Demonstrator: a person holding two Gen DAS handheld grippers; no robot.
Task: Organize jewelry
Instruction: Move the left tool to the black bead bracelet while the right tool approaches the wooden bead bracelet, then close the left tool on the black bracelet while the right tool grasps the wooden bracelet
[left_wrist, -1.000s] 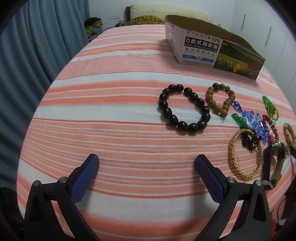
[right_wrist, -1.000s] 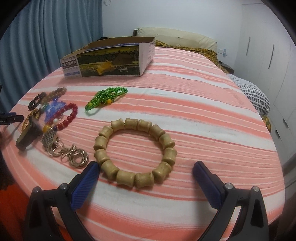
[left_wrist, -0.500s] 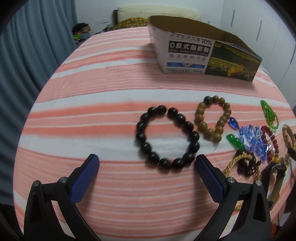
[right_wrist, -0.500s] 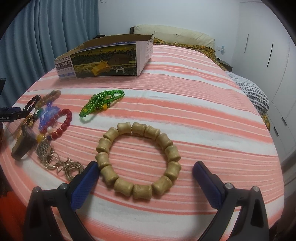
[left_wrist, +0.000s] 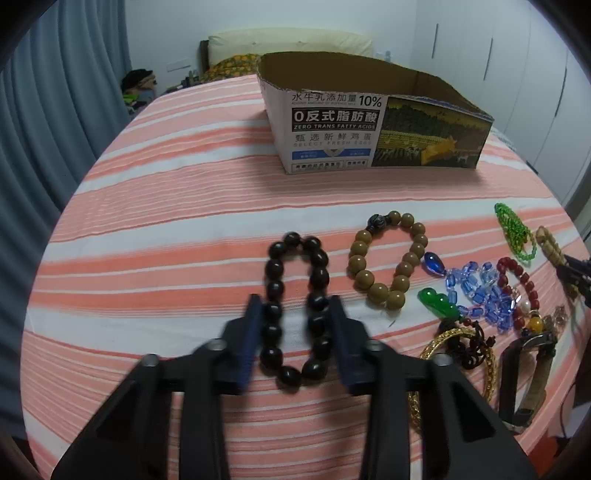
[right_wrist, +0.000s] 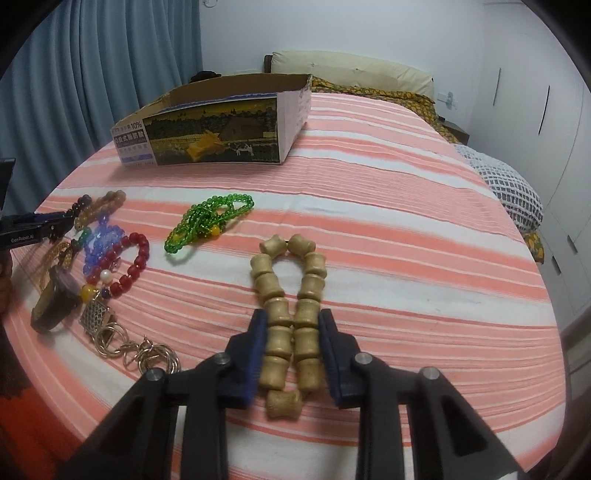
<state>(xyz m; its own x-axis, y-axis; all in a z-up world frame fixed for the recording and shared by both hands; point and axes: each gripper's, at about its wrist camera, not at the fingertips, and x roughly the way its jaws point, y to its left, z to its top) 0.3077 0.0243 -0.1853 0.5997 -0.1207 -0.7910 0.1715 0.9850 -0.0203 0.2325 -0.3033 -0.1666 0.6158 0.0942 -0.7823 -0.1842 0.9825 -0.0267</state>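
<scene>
On the pink-striped bed sheet, a black bead bracelet (left_wrist: 275, 291) lies squeezed into a narrow oval between the blue pads of my left gripper (left_wrist: 295, 301). The jaws are closing and press on both of its sides. In the right wrist view a pale wooden bead bracelet (right_wrist: 275, 284) is pinched the same way by my right gripper (right_wrist: 292, 314), whose jaws are also closing. An open cardboard box (left_wrist: 332, 125) stands farther back on the bed, seen too from the right wrist as the box (right_wrist: 210, 136).
Between the two grippers lie a brown bead bracelet (left_wrist: 395, 258), blue crystals (left_wrist: 476, 291), a red bracelet (right_wrist: 133, 266), a green bracelet (right_wrist: 207, 221), a gold bangle (left_wrist: 443, 339), a watch (left_wrist: 528, 373) and a gold chain (right_wrist: 140, 350). The bed's edge runs just below both grippers.
Both grippers went from wide open to closed on their bracelets, squashing each ring into an oval. The left one also moved forward and to the right over the black bracelet.
</scene>
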